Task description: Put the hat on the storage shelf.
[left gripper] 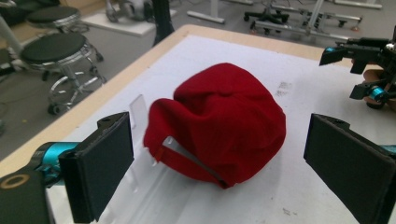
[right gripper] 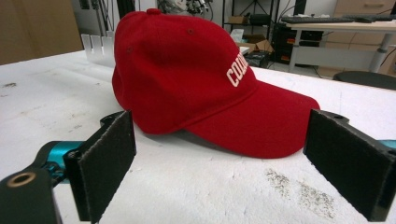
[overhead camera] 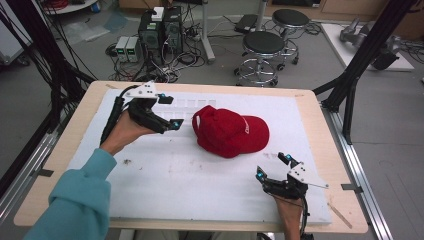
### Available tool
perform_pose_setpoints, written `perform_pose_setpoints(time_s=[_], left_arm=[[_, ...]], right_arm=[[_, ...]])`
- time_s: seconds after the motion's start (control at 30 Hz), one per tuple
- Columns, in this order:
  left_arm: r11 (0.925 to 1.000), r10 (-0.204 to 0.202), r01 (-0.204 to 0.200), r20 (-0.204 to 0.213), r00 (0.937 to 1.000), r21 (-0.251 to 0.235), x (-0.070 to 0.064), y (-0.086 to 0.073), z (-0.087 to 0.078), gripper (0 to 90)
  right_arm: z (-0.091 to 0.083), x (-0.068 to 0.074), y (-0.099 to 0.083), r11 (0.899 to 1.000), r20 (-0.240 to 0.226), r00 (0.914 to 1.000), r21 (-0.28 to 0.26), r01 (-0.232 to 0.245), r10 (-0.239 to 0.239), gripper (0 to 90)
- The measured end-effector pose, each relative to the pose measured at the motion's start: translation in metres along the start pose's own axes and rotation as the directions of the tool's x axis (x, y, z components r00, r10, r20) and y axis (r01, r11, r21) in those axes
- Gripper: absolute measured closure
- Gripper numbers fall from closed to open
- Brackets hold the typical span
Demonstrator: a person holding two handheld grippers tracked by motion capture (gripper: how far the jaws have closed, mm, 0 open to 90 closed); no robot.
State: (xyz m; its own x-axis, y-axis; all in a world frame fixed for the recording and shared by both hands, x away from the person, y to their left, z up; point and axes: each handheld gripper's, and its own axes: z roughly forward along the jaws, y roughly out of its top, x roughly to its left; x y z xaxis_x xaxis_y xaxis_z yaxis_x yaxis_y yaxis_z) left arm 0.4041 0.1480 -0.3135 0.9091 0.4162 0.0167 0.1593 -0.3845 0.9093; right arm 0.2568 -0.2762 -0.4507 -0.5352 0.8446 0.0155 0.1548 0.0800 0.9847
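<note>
Red cap (overhead camera: 231, 131) lies mid-counter (overhead camera: 310, 107) on white pad, untouched. Our left hand-held gripper (overhead camera: 167, 111) hovers just beside cap's back strap, jaws spread, empty. Our right hand-held gripper (overhead camera: 274, 166) near brim, also spread, empty. No grasp yet; everything left.

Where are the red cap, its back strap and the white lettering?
red cap (overhead camera: 227, 131), high view, crown top.
back strap (left gripper: 187, 164), left gripper view, strap's lower edge.
white lettering (right gripper: 237, 74), right gripper view, front panel letters.
</note>
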Motion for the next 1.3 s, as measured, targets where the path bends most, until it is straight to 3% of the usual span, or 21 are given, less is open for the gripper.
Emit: perform_pose_setpoints(time_s=[0.13, 0.37, 0.5, 0.6, 0.77, 0.93, 1.07, 1.1, 1.13, 1.17, 1.2, 1.23, 1.3], left_arm=[[0.9993, 0.009, -0.01, 0.036, 0.9993, 0.036, -0.002, 0.001, 0.028, 8.6], [0.9974, 0.017, -0.02, 0.053, 0.9984, 0.069, -0.003, 0.003, 0.057, 8.9], [0.9901, 0.025, -0.033, 0.057, 0.998, 0.137, -0.003, -0.005, 0.076, 8.9], [0.9866, 0.031, -0.039, 0.054, 0.998, 0.158, -0.003, -0.008, 0.085, 8.9], [0.9874, 0.012, -0.018, 0.038, 0.9992, 0.157, -0.002, -0.011, 0.093, 9.0], [0.9829, -0.008, -0.004, 0.062, 0.9981, 0.184, -0.001, -0.017, 0.102, 9.9], [0.9845, -0.005, -0.004, 0.052, 0.9986, 0.175, -0.003, -0.019, 0.106, 23.7], [0.9826, 0.004, -0.013, 0.049, 0.9988, 0.185, -0.003, -0.019, 0.107, 23.7], [0.9832, 0.002, -0.011, 0.051, 0.9987, 0.182, -0.004, -0.02, 0.107, 33.2], [0.9842, -0.006, -0.002, 0.046, 0.9989, 0.177, -0.004, -0.021, 0.108, 33.2], [0.9835, -0.011, 0.003, 0.041, 0.9991, 0.181, -0.005, -0.022, 0.109, 46.2], [0.9856, -0.032, 0.026, 0.029, 0.9991, 0.167, -0.006, -0.023, 0.11, 51.2], [0.986, -0.039, 0.035, 0.024, 0.9989, 0.163, -0.005, -0.023, 0.11, 59.3]], right_arm=[[0.0, 0.0, 0.0, 1.0, 0.0, 1.0, -0.001, -0.004, 0.004, 8.2], [0.0, 0.0, 0.0, 1.0, 0.003, 1.0, -0.003, -0.003, 0.003, 8.2], [-0.001, 0.0, 0.0, 1.0, 0.002, 1.0, -0.004, -0.007, 0.007, 8.2], [-0.001, 0.0, 0.0, 1.0, 0.003, 1.0, -0.005, -0.006, 0.006, 8.2], [-0.001, 0.0, 0.0, 1.0, 0.005, 1.0, -0.009, -0.006, 0.006, 8.2], [-0.001, -0.001, 0.0, 1.0, 0.005, 0.9999, -0.011, -0.01, 0.01, 8.2], [-0.001, -0.001, -0.001, 1.0, 0.001, 0.9999, -0.011, -0.016, 0.016, 8.2], [-0.001, -0.001, -0.001, 1.0, 0.001, 0.9999, -0.011, -0.016, 0.016, 8.2], [-0.002, -0.001, -0.001, 1.0, 0.0, 0.9999, -0.015, -0.015, 0.015, 8.2], [-0.002, -0.001, -0.001, 1.0, 0.0, 0.9999, -0.015, -0.015, 0.015, 8.2], [-0.002, -0.001, -0.001, 1.0, 0.001, 0.9998, -0.018, -0.018, 0.018, 8.1], [-0.002, -0.001, -0.001, 1.0, 0.002, 0.9998, -0.017, -0.022, 0.022, 8.2], [-0.002, -0.002, -0.001, 1.0, 0.002, 0.9998, -0.02, -0.019, 0.019, 8.2]])
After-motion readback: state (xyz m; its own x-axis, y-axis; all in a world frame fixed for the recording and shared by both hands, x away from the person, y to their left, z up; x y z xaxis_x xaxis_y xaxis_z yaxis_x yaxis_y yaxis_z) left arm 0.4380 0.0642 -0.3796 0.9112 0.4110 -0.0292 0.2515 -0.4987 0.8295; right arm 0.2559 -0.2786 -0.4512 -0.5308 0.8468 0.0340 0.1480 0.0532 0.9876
